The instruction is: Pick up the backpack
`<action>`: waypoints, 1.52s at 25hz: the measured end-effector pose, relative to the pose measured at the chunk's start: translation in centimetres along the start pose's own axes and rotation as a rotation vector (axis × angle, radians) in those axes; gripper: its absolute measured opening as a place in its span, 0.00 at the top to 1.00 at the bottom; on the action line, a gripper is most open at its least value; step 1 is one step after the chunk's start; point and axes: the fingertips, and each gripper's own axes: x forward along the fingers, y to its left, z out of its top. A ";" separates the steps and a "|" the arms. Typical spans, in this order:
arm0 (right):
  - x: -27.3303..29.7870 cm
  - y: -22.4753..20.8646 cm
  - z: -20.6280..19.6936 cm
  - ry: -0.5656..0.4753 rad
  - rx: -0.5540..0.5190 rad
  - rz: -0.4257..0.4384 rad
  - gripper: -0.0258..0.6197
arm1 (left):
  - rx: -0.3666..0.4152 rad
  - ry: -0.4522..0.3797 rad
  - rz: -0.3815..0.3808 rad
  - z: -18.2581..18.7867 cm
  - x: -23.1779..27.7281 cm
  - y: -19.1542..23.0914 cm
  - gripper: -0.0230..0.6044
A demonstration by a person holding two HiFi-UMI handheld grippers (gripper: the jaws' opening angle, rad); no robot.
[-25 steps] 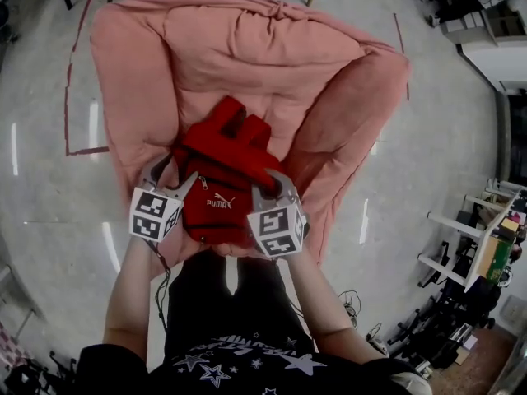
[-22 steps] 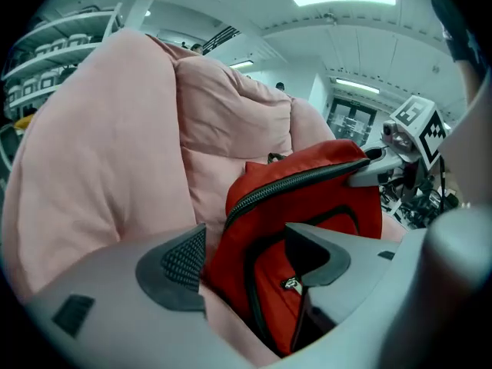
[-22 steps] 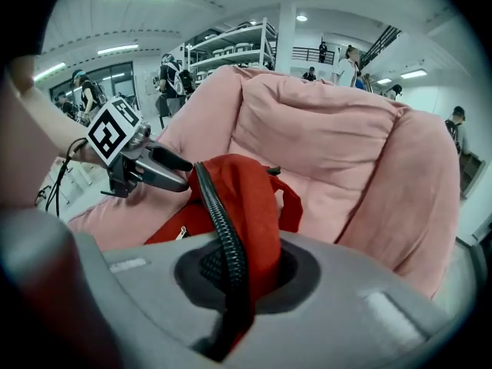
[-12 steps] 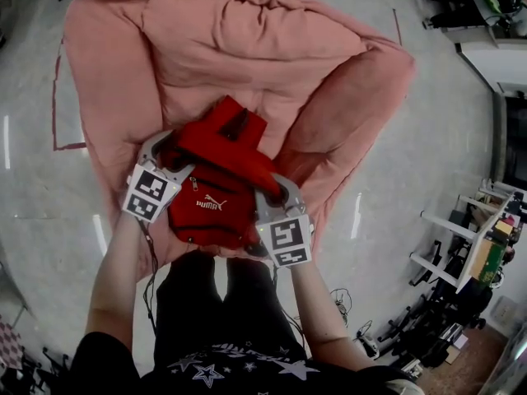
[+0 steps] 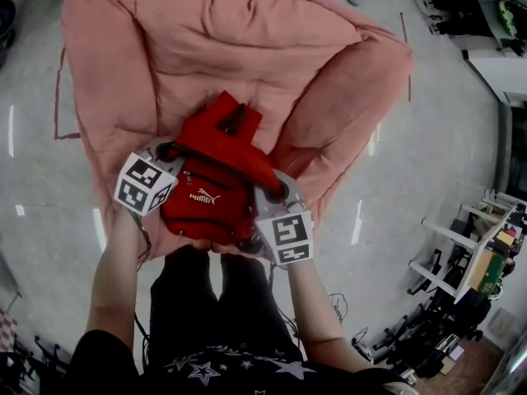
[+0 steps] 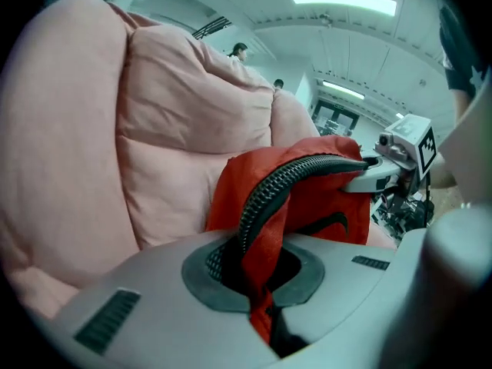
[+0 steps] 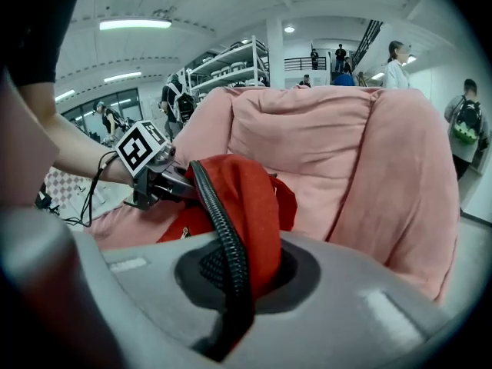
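Note:
A red backpack [image 5: 206,200] with a white logo lies on the front of a pink beanbag chair [image 5: 230,39]. My left gripper [image 5: 167,150] is at the bag's upper left edge. In the left gripper view its jaws [image 6: 257,271] are closing tight, and the pads pinch red fabric and a black zip of the backpack [image 6: 307,198]. My right gripper [image 5: 276,186] is shut on the bag's right edge. In the right gripper view the backpack [image 7: 250,198] and its zip run between the right gripper's [image 7: 238,271] pads. Each gripper sees the other across the bag.
The beanbag's arms rise on both sides of the bag. Pale polished floor with red tape lines [image 5: 58,97] surrounds it. Shelving and equipment [image 5: 469,253] stand at the right. People [image 7: 396,64] stand far behind the chair. My legs are just below the bag.
The left gripper, open beside the bag a second ago, has slid onto its upper left edge and shut there. The right gripper stayed clamped. The bag has bunched slightly between them.

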 end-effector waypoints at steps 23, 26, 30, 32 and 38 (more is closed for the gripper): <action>-13.3 3.2 1.0 -0.151 -0.040 0.330 0.93 | -0.365 -0.350 0.261 2.8 -15.4 -16.2 0.95; -13.7 3.7 0.8 -0.144 -0.055 0.357 0.93 | -0.422 -0.377 0.310 1.7 -16.5 -17.9 0.95; -14.3 4.4 1.3 -0.124 -0.084 0.375 0.93 | -0.483 -0.380 0.352 1.1 -17.5 -19.0 0.95; -14.6 4.7 1.7 -0.126 -0.102 0.376 0.93 | -0.486 -0.387 0.364 1.1 -18.0 -19.2 0.95; -18.0 8.3 1.2 -0.152 -0.118 0.407 0.94 | -0.501 -0.453 0.407 -1.2 -21.6 -22.5 0.95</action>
